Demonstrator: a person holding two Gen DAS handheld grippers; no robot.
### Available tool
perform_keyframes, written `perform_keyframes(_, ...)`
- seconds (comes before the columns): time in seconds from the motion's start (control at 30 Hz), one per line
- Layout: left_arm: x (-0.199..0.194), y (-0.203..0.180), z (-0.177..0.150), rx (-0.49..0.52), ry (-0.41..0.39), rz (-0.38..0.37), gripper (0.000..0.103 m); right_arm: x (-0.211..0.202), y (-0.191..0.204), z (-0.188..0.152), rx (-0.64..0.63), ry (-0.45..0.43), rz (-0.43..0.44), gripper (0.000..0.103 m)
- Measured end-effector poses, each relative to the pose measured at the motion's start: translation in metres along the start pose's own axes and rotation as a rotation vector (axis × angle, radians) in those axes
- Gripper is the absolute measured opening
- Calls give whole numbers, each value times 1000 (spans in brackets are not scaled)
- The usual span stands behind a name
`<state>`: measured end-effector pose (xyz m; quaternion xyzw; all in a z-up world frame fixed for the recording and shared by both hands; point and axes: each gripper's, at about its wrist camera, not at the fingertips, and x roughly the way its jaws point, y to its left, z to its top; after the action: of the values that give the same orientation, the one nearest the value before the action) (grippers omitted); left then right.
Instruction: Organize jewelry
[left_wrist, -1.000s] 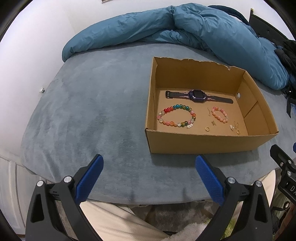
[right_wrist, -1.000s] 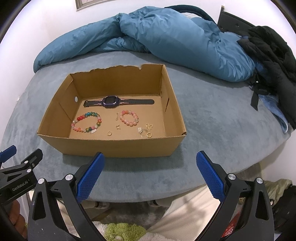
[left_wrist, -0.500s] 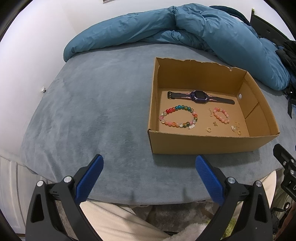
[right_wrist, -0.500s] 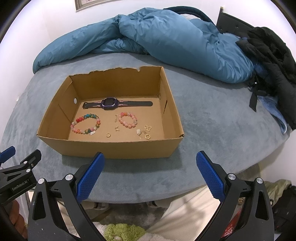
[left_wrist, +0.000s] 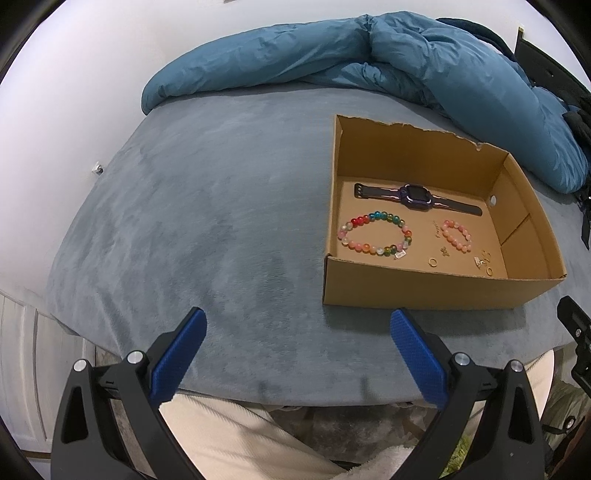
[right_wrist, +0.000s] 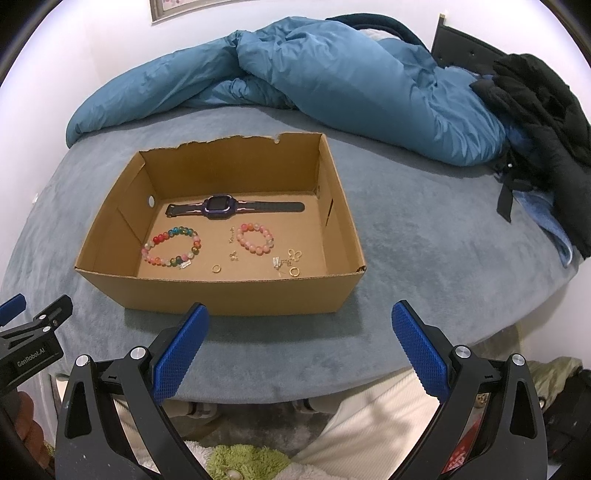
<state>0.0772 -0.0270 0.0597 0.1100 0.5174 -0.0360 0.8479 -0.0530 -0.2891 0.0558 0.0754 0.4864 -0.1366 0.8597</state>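
An open cardboard box (left_wrist: 417, 286) (right_wrist: 236, 293) sits on the grey-blue bed. Inside lie a purple watch (left_wrist: 415, 195) (right_wrist: 221, 206), a multicolour bead bracelet (left_wrist: 373, 236) (right_wrist: 171, 245), a small pink bead bracelet (left_wrist: 458, 236) (right_wrist: 255, 238), gold rings (left_wrist: 433, 262) (right_wrist: 217, 268) and small charms (right_wrist: 286, 262). My left gripper (left_wrist: 295, 332) is open and empty, in front of the box's left corner. My right gripper (right_wrist: 299, 325) is open and empty, just in front of the box's near wall.
A rumpled blue duvet (left_wrist: 332, 59) (right_wrist: 332, 74) lies along the far side of the bed. Black clothing (right_wrist: 543, 122) is piled at the right. The bed edge (right_wrist: 332, 380) runs just below the grippers, with the person's legs beneath.
Both grippers have drifted a little: the box sits slightly further right in the left view and slightly nearer in the right view. Both stay open and empty.
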Motion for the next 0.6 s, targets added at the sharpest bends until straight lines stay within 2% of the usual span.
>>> perform_keyframes(0.6,-6,-6,-3,16,-11,-7,98,-2,3,0,-12,0,4,95)
